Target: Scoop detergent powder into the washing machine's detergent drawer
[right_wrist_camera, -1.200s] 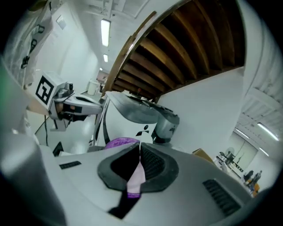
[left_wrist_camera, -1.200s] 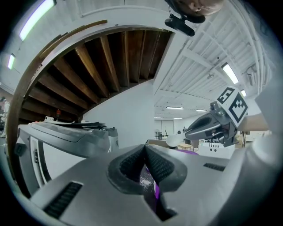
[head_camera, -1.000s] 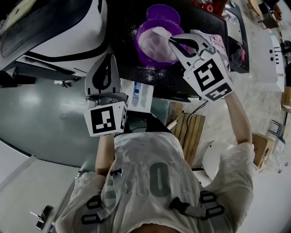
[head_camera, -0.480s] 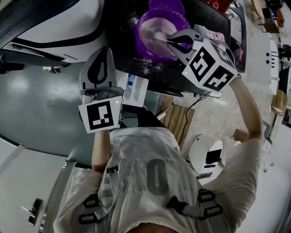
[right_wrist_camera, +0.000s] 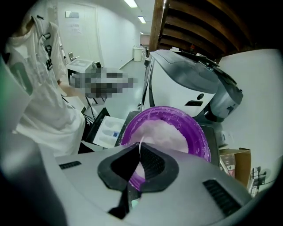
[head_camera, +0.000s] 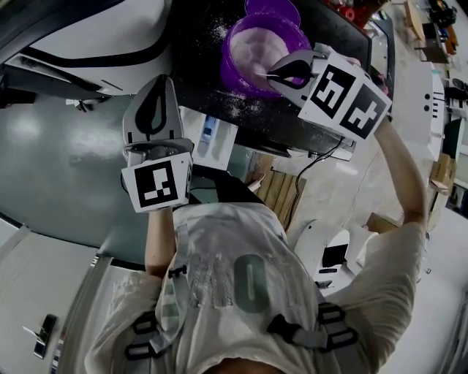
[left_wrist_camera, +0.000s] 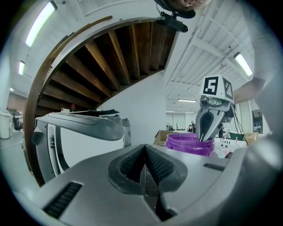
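Observation:
A purple bowl of white detergent powder stands on a dark top beside the washing machine. My right gripper hovers over the bowl's near rim, shut on a thin white scoop handle; the scoop's head is hidden behind the jaws. In the right gripper view the bowl fills the middle. The white detergent drawer stands pulled out below the top's edge. My left gripper is held left of the drawer, shut on nothing. The left gripper view shows the bowl with the right gripper over it.
Spilled powder dusts the dark top in front of the bowl. A purple lid lies behind the bowl. Wooden slats and a cable lie on the floor under the top. A cardboard box sits right of the bowl.
My right gripper has turned and shifted slightly over the bowl's near rim, still holding the scoop handle. My left gripper has stayed about where it was.

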